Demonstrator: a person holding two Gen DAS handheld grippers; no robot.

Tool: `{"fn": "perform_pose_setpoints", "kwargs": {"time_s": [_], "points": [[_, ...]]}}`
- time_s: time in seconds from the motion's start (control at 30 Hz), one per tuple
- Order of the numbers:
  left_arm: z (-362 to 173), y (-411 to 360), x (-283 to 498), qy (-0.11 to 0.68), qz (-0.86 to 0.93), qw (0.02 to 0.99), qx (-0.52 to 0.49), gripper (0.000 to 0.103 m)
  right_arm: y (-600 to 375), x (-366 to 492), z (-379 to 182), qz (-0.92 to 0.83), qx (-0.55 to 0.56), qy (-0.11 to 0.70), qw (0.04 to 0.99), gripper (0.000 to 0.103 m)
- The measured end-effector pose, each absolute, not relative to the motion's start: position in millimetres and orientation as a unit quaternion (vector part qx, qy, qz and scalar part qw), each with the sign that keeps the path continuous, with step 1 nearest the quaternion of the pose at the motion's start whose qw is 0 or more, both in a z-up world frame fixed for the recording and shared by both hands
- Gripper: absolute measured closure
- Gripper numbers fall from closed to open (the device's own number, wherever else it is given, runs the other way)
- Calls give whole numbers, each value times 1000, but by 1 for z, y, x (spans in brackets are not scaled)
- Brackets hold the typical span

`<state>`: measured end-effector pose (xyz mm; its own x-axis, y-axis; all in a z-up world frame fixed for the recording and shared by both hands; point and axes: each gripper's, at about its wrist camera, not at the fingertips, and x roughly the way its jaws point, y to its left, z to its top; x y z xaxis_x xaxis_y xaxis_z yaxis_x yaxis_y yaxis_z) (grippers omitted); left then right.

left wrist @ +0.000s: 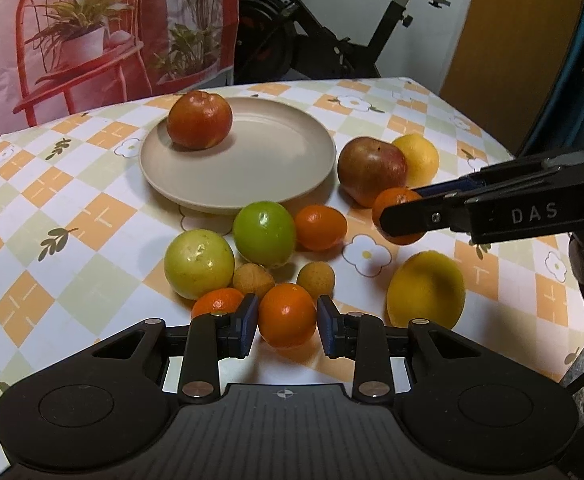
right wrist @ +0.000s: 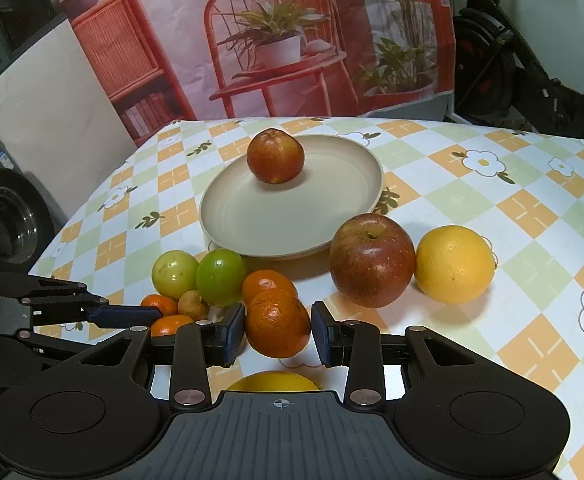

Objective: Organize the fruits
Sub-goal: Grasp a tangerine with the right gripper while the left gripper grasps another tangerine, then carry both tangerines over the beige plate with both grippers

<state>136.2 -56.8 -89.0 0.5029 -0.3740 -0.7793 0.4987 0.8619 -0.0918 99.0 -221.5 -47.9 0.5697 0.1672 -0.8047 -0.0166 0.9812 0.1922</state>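
A mandarin (right wrist: 278,324) sits between my right gripper (right wrist: 278,330) pads, gripped and apparently lifted, low centre of the right view; the plate (right wrist: 228,216) lies straight ahead, up-frame. My left gripper (left wrist: 288,320) brackets another mandarin (left wrist: 287,315), the right pad showing a sliver of gap, so I cannot tell whether it grips. Its underside is hidden.

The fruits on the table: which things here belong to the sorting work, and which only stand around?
Belong to the job:
- plate with one red fruit
- apple
- yellow citrus
- green fruits
- mandarins

Just standing around:
- exercise bike
- printed backdrop
- tablecloth
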Motion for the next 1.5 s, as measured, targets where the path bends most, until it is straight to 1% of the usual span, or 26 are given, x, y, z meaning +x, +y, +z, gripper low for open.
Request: {"fn": "perform_pose_setpoints", "kwargs": {"time_s": [0.4,0.67,1.03,1.13,1.3,1.33,1.37,1.4,1.5], "points": [[-68,-40,149,405,-228,884,41,69,-216,108,-36,55,61,450,889,70],[-49,-29,168,383,-210,899,20,69,-217,134,-14,54,31,427,902,70],[-24,-29,194,349,-196,916,31,69,-219,170,6,59,-1,410,910,70],[-22,-29,207,347,-193,917,40,70,-219,181,5,63,-7,413,909,70],[-31,-27,234,368,-184,911,23,71,-218,206,-6,66,-35,427,901,70],[-33,-27,239,372,-183,910,23,72,-218,213,-9,66,-36,431,899,70],[-37,-29,244,376,-182,908,23,75,-219,219,-12,67,-35,436,897,70],[-40,-31,248,380,-183,906,25,85,-219,227,-15,66,-37,441,894,70],[-49,-37,261,391,-186,901,29,85,-216,245,-27,67,-54,454,887,70]]}}
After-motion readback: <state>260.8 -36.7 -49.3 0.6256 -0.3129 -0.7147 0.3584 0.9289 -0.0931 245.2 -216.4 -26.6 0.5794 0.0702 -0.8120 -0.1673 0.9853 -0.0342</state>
